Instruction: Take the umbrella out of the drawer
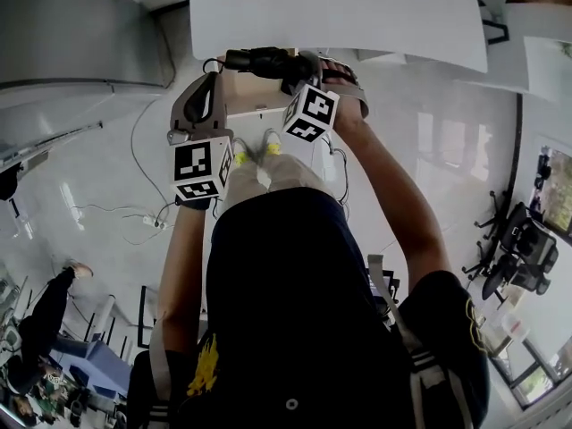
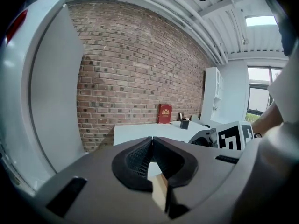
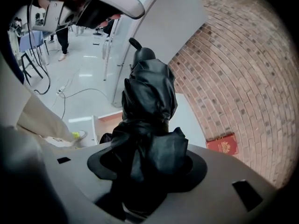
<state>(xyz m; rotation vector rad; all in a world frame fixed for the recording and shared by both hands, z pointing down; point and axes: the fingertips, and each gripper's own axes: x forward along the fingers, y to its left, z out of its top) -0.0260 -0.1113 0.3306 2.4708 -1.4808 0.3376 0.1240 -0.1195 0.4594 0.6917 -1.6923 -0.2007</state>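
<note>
A folded black umbrella (image 3: 147, 106) stands up between the jaws of my right gripper (image 3: 147, 160), which is shut on its lower fabric. In the head view the umbrella (image 1: 264, 61) lies crosswise, held by the right gripper (image 1: 302, 68) above the open wooden drawer (image 1: 255, 95). The drawer (image 3: 110, 120) also shows below the umbrella in the right gripper view. My left gripper (image 1: 216, 79) hangs just left of the umbrella; its pads (image 2: 140, 155) meet at the tip and hold nothing.
The drawer belongs to a white table (image 1: 340, 12) against a brick wall (image 2: 135, 64); a red book (image 2: 165, 114) and a pen holder (image 2: 185, 123) stand on it. A large grey panel (image 1: 80, 34) rises at left. Cables (image 1: 147, 222) cross the floor, and a person (image 1: 45, 315) stands behind.
</note>
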